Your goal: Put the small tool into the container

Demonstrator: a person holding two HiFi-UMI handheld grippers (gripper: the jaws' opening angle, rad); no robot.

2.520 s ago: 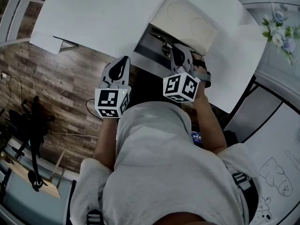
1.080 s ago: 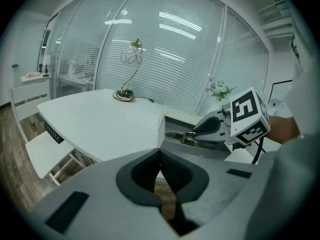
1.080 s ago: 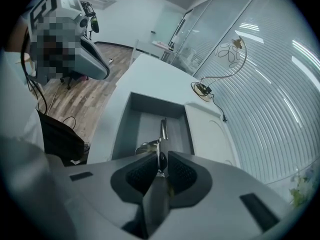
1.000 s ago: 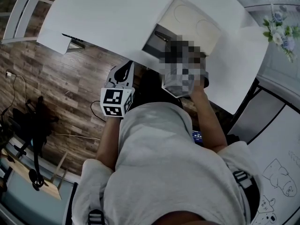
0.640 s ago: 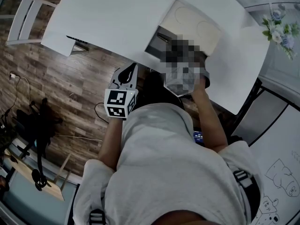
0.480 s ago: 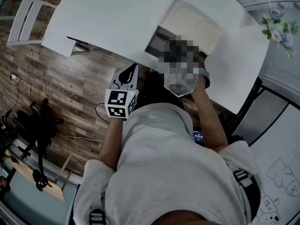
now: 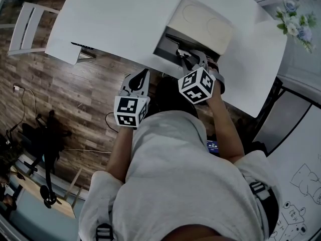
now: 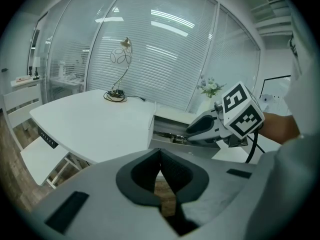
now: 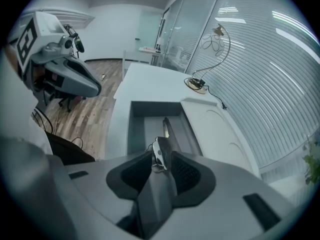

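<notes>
One white worktop (image 7: 120, 19). One grey container (image 7: 163, 46) set into the edge on the person's side, with one beige panel (image 7: 203, 21) touching its far side.

Two grippers.
- Right gripper (image 7: 186, 55) is tipped steeply down over the container. Its jaws have just been opening and stand wide. One small tool (image 9: 159, 153) stands between them, its silver end over the container floor (image 9: 137, 129). There is a gap at the left pad, so no squeeze on it.
- Left gripper (image 7: 144, 73) is off the worktop edge, over the wood floor. Its jaws are closed tip to tip with nothing in them.

One lamp (image 8: 121, 59) at the far edge. One chair (image 7: 25, 26) past the left corner.
</notes>
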